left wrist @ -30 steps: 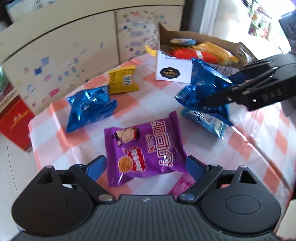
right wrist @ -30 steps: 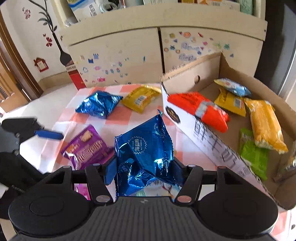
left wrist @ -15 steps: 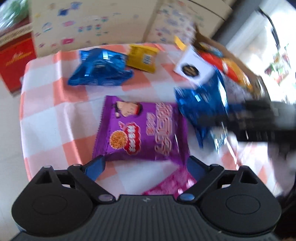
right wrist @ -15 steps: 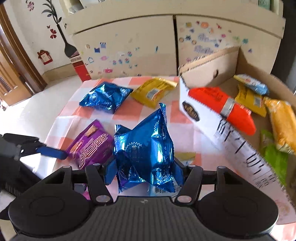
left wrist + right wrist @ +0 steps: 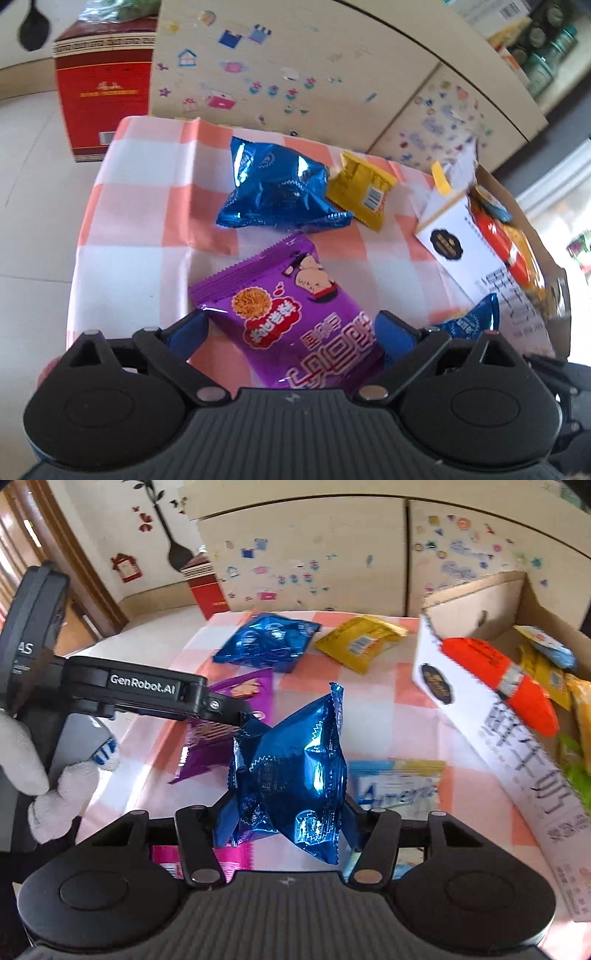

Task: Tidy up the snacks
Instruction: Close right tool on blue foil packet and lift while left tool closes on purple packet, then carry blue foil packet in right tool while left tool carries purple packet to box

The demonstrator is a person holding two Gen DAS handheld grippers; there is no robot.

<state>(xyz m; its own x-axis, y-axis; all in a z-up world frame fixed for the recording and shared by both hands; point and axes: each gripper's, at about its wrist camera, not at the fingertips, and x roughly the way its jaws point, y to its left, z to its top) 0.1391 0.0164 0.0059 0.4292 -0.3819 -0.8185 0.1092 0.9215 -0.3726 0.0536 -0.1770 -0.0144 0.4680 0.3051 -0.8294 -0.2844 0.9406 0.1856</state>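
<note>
left wrist view looked down on a checked surface (image 5: 147, 206) with the left gripper (image 5: 291, 325) spread wide and its jaws opening; a purple snack packet (image 5: 295, 317) lay flat on the cloth between the two blue fingers (image 5: 188, 328), which stood at the packet's edges without visibly pressing it. farther off lay a blue foil packet (image 5: 277, 192), with a yellow packet (image 5: 364, 190) just to its right, touching it or nearly so. at the right stood a cardboard box (image 5: 454, 236) holding an orange packet (image 5: 517, 251).

right wrist view showed the right gripper (image 5: 286, 812) pinching a second blue foil bag (image 5: 291, 764), its jaws closing on the crumpled bag held above the cloth. the left gripper (image 5: 236, 716) reached in from the left over the purple snack packet (image 5: 221, 734), with a white-gloved hand (image 5: 55, 775) behind it. under the held bag lay a pale blue packet (image 5: 395, 786) flat on the surface (image 5: 388, 709), and a pink packet (image 5: 229, 860) showed near the camera. the cardboard box (image 5: 487, 602) at the right held the orange packet (image 5: 502, 683), yellow packets, a small light-blue one and a green one. the far blue foil packet (image 5: 266, 642) and yellow packet (image 5: 358, 642) lay beside each other near the far edge.
</note>
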